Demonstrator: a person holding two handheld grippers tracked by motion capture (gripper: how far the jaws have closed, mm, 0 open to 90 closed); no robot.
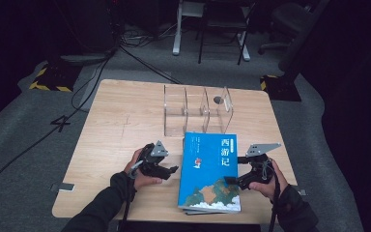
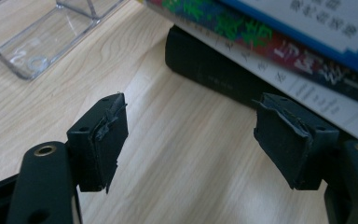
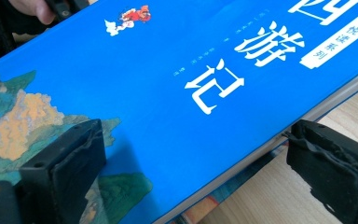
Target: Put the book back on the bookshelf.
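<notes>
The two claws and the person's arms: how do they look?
Both claws, left claw and right claw, are black with two worn, padded jaws. Each carries a grey three-cornered plate on top and trails a cable. The person wears dark long sleeves.

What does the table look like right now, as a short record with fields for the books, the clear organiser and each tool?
top book: blue book lying flat on a stack, near the table's front edge
under it: a black book at the bottom of the stack
organiser: clear acrylic divider, behind the stack
left tool: open, beside the stack, holding nothing
right tool: jaws straddling the blue book's edge, one above the cover, one below; grip unclear
table: light wood
</notes>
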